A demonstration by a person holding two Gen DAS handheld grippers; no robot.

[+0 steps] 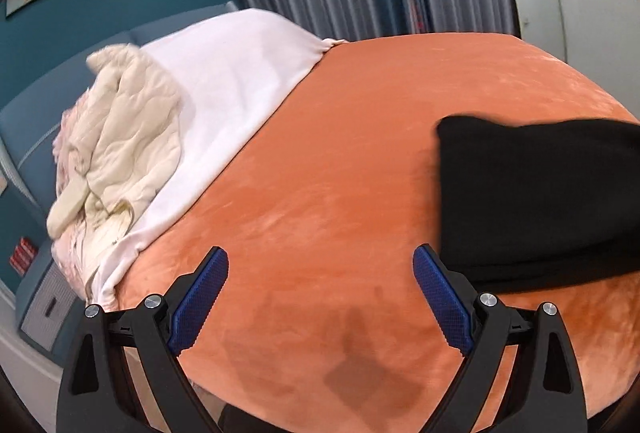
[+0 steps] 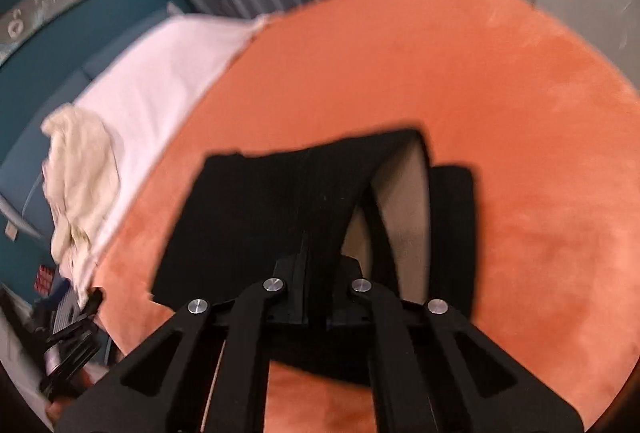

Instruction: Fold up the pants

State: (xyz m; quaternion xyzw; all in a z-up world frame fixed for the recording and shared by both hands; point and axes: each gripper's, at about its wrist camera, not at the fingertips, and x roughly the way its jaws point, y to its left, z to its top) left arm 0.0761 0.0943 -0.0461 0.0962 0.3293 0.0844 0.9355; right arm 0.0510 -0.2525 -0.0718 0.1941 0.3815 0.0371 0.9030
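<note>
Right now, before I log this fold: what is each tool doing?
Left tool: open, holding nothing, over the orange blanket.
Right tool: shut on the black pants.

a: where's open room?
b: bare orange blanket across the bed's middle and near edge.
a: in the way?
b: black pants toward the right edge, cream heap along the left edge.

Black pants, orange blanket.

left tongs spread wide, right tongs pinched closed
</note>
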